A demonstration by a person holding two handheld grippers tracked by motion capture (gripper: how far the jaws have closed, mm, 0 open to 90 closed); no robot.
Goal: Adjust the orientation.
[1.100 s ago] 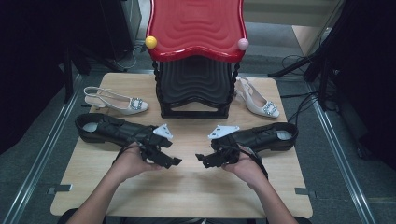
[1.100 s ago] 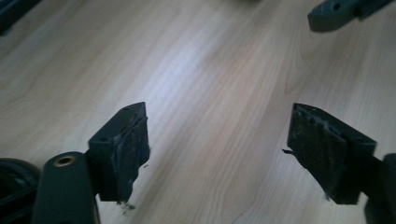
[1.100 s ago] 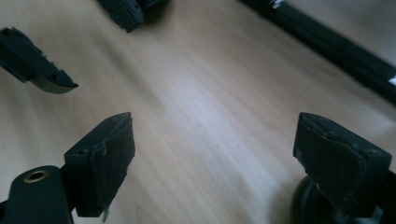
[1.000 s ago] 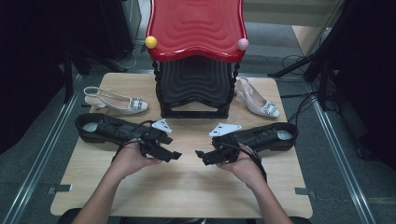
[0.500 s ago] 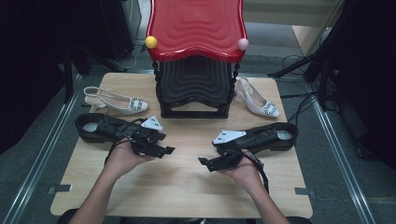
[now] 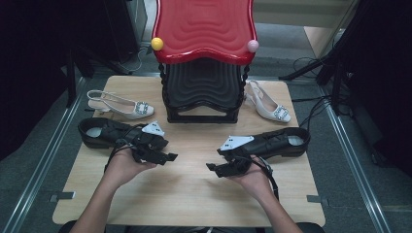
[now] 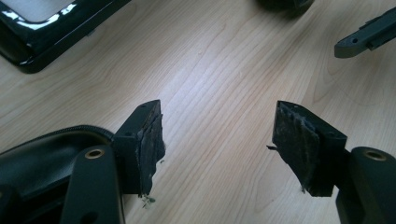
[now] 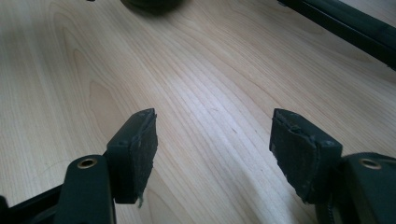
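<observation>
Here both tongs gape wide with nothing between them, the left tongs [image 6: 167,158] just beside the left black shoe [image 6: 104,132] and the right tongs [image 6: 214,168] beside the right black shoe [image 6: 279,141]. Both shoes lie on the wooden tabletop [image 6: 194,189], well apart.

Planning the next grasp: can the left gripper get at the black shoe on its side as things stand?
Probably yes. The left gripper is open and empty, and the black shoe lies right beside that hand on the table, nothing between them. It points away toward centre, so it would need turning.
</observation>
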